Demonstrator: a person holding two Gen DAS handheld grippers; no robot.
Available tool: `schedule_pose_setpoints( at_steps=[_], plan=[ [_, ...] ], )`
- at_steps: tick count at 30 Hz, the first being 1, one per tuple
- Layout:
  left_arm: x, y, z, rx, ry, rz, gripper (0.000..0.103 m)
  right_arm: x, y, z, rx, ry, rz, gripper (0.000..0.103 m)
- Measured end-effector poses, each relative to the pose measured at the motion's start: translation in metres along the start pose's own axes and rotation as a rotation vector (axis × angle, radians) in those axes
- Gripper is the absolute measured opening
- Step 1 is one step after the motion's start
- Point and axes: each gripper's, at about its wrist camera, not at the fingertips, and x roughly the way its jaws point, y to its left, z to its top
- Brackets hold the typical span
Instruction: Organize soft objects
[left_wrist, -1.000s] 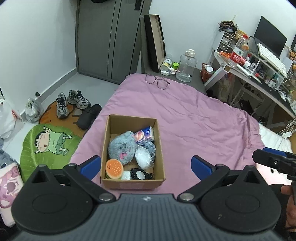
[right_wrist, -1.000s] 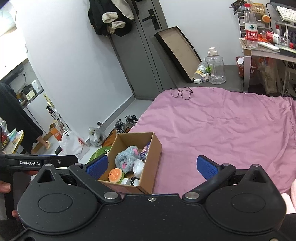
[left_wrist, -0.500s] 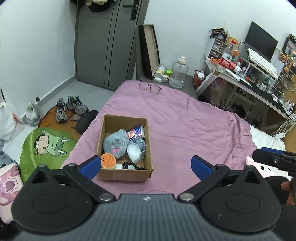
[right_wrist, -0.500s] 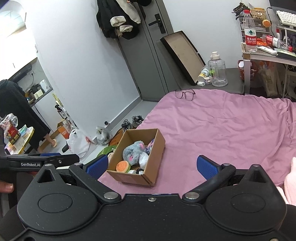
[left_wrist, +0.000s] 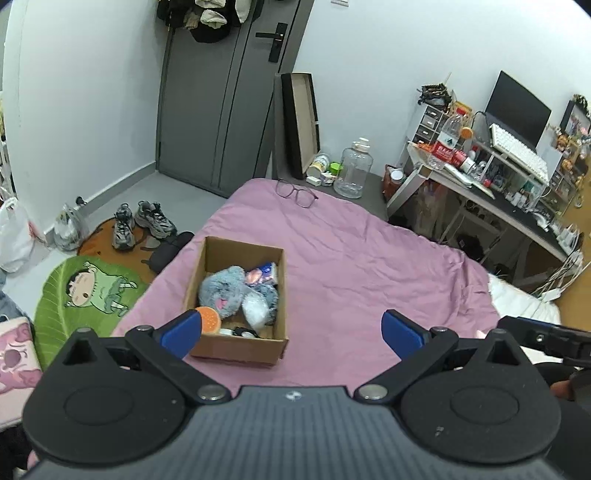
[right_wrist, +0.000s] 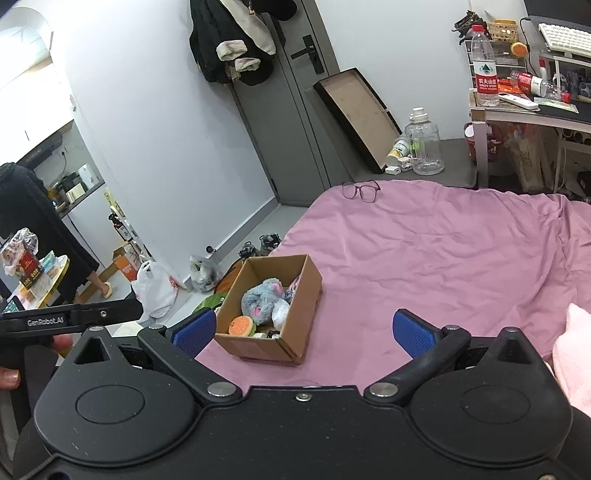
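Observation:
A cardboard box (left_wrist: 240, 349) stands on the pink bedspread (left_wrist: 369, 266) near its left edge. It holds a grey plush toy (left_wrist: 221, 290), an orange burger-shaped toy (left_wrist: 210, 319), a white soft bag (left_wrist: 255, 314) and a tissue pack (left_wrist: 264, 273). The box also shows in the right wrist view (right_wrist: 299, 314), with the grey plush (right_wrist: 260, 299) inside. My left gripper (left_wrist: 291, 328) is open and empty, above and behind the box. My right gripper (right_wrist: 304, 326) is open and empty, back from the box.
Glasses (left_wrist: 295, 192) lie at the bed's far end. Shoes (left_wrist: 144, 221) and a green cartoon mat (left_wrist: 88, 291) are on the floor to the left. A cluttered desk (left_wrist: 498, 184) stands on the right. A pink soft thing (right_wrist: 572, 347) lies at the right edge.
Both grippers have pulled back and up from the box, which now looks smaller and farther. More of the door and the room shows. Both stay open and empty.

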Motion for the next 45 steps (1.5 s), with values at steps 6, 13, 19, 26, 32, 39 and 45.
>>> schedule_pose_setpoints(
  at_steps=[6,13,19,26,32,39,45],
  plan=[
    [-0.006,-0.013,-0.010,-0.013,-0.011,-0.011,0.103,-0.007,-0.005,-0.003,0.018,0.009,0.015,0.103],
    [-0.006,-0.029,-0.020,0.008,-0.017,0.044,0.103,-0.011,0.002,-0.009,-0.021,0.032,0.042,0.103],
    [-0.004,-0.034,-0.024,-0.006,-0.008,0.071,0.103,-0.013,0.001,-0.010,-0.019,0.041,0.049,0.103],
    [-0.007,-0.035,-0.029,-0.030,-0.018,0.119,0.103,-0.014,0.002,-0.013,-0.027,0.055,0.066,0.103],
    [-0.008,-0.039,-0.028,-0.014,-0.008,0.142,0.103,-0.017,0.006,-0.014,-0.032,0.053,0.071,0.103],
    [-0.009,-0.037,-0.030,-0.009,-0.004,0.148,0.103,-0.017,0.005,-0.014,-0.028,0.053,0.073,0.103],
    [-0.009,-0.038,-0.031,0.002,0.002,0.161,0.103,-0.017,0.005,-0.014,-0.029,0.053,0.073,0.103]
  ],
)
